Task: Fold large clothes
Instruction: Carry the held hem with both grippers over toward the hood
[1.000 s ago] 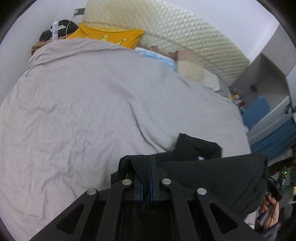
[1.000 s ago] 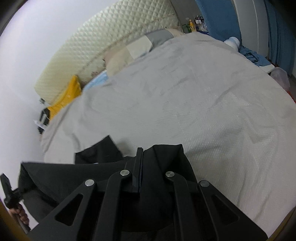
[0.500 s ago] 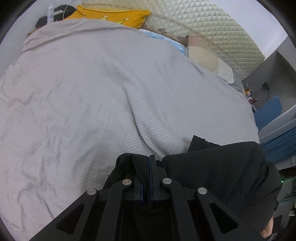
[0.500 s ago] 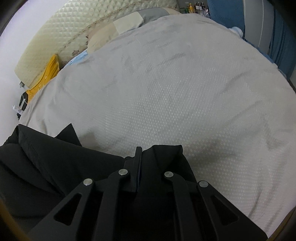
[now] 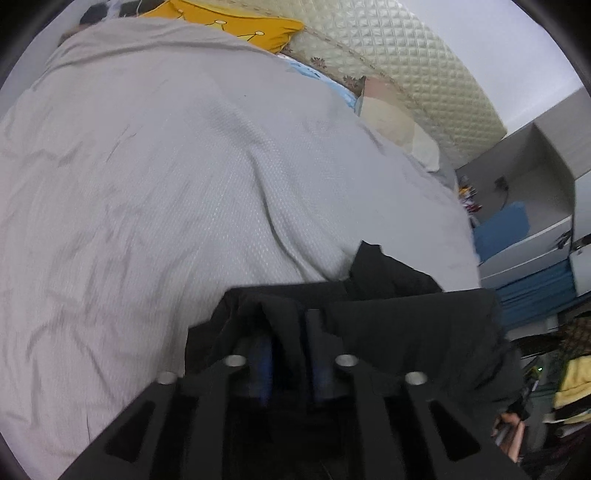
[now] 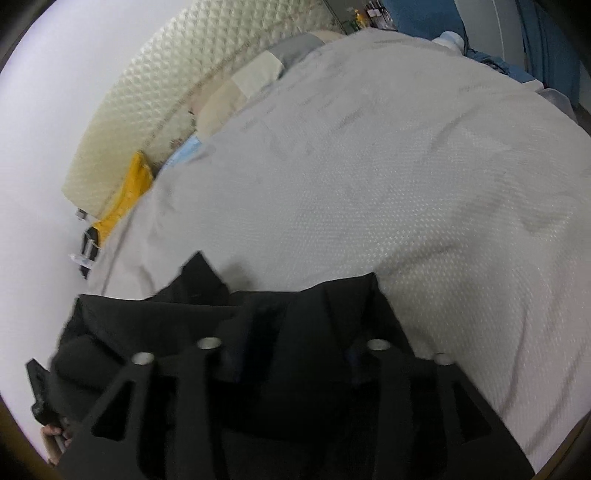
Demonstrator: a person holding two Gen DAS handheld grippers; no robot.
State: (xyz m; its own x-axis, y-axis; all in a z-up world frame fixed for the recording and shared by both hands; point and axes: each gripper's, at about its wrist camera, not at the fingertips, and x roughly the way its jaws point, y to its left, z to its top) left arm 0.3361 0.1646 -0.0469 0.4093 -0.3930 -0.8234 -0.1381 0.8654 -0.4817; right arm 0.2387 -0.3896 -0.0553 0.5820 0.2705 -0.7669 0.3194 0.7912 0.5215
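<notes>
I count one black garment (image 5: pixel 406 325), stretched between my two grippers at the near edge of the bed. My left gripper (image 5: pixel 290 332) pinches a fold, fingers slightly parted. My right gripper (image 6: pixel 295 332) gapes wider, cloth draped between. Beyond: one grey bedspread (image 5: pixel 166 166), one yellow pillow (image 5: pixel 236 26).

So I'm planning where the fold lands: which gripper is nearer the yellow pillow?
Left. The left gripper is on the yellow pillow's side of the bed; the right gripper, at the black garment's other end, is farther away.
</notes>
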